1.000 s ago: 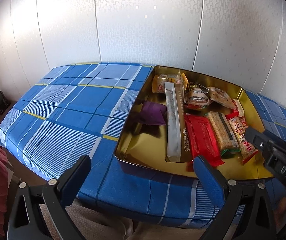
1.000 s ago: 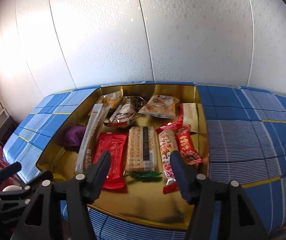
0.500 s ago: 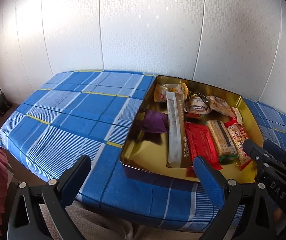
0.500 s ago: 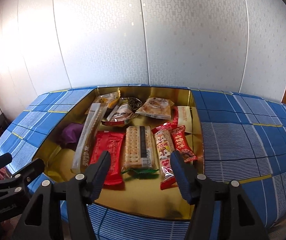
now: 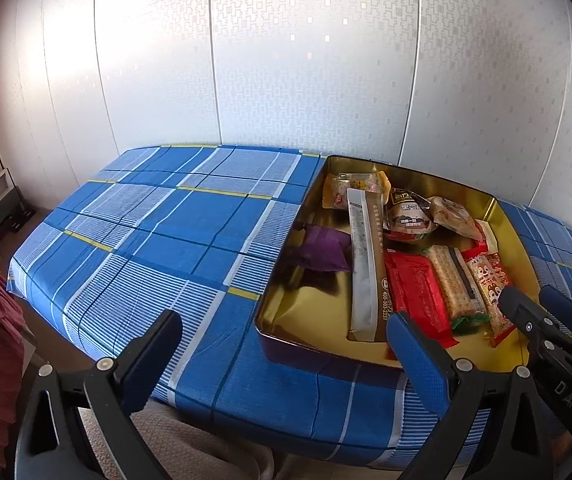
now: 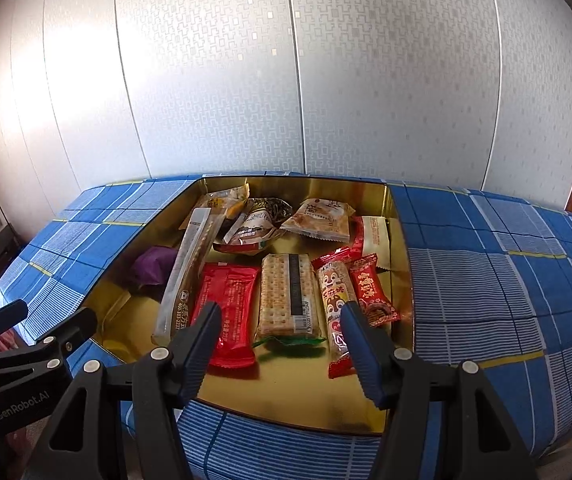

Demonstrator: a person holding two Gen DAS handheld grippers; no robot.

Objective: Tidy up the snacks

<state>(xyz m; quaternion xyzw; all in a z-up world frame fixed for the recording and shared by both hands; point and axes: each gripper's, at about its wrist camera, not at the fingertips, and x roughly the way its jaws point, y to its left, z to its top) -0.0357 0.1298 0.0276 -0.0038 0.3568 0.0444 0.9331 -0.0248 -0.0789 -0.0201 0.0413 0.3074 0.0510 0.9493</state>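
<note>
- My left gripper (image 5: 284, 346) is released, jaws spread wide with nothing between them, hanging over the near edge of the desk to the left of the tin; in the right wrist view it shows at the lower left (image 6: 56, 322).
- My right gripper (image 6: 282, 330) is also released and holds nothing, poised above the near end of the tin with the cracker pack showing in the gap between its fingers.
- The desk (image 5: 174, 236) carries a blue plaid cloth with white and yellow lines, and a pale patterned wall (image 6: 325, 80) stands behind it.
- The gold tin (image 5: 286, 320) sits open on the right part of the cloth, and all the snacks I can see lie inside it.
- A long tan stick pack (image 6: 188, 276) runs front to back in the tin's left half.
- Right of it, side by side, lie a red packet (image 6: 228, 310), the clear cracker pack (image 6: 289, 296), a squirrel-print bar (image 6: 334, 304) and a small red candy (image 6: 371, 290).
- At the far end I see a yellow bag (image 6: 222, 204), a dark pouch (image 6: 258, 228) and a cream pastry bag (image 6: 321, 220), loosely overlapping.
- A purple pouch (image 5: 323, 248) lies alone by the tin's left wall, just beside the stick pack.
</note>
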